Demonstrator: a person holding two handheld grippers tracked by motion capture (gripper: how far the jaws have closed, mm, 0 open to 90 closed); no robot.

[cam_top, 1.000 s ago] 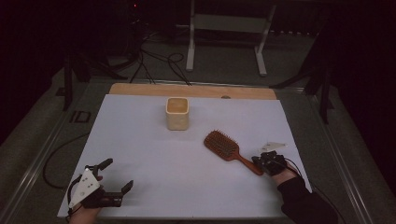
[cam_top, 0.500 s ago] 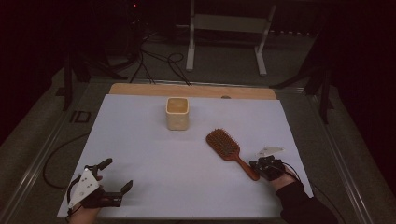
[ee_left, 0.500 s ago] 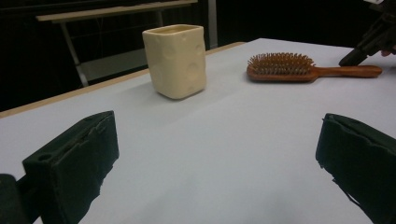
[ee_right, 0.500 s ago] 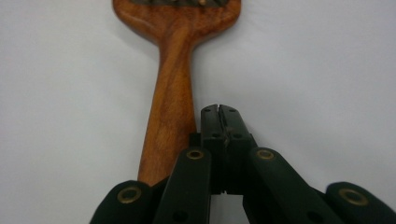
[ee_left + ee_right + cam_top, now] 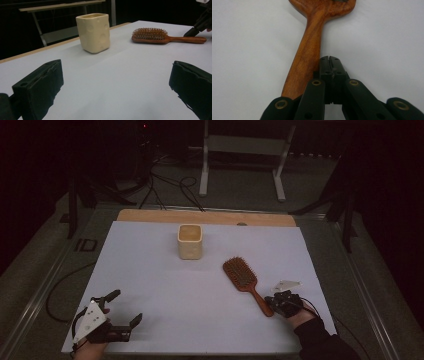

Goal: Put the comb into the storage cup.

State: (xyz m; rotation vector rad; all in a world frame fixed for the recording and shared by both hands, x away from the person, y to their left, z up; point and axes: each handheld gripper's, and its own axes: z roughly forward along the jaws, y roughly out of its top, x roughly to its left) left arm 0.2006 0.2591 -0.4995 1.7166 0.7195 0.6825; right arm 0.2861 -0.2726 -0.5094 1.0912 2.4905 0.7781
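Two grippers on the desk (image 5: 150,270). High view: left gripper (image 5: 126,307) at near left corner, jaws wide, nothing between them. Right gripper (image 5: 274,302) near the right edge, at the brush (image 5: 245,281) handle's end; cup (image 5: 190,241) toward the far edge. Left gripper view: pads (image 5: 37,90) wide apart, cup and brush beyond. Right gripper view: jaws pressed together, empty, tips (image 5: 330,60) against the handle's side.

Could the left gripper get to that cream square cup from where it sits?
Probably yes. The left gripper has its jaws wide open, and bare white table lies between it and the cream square cup. The wooden hairbrush lies off to the side.
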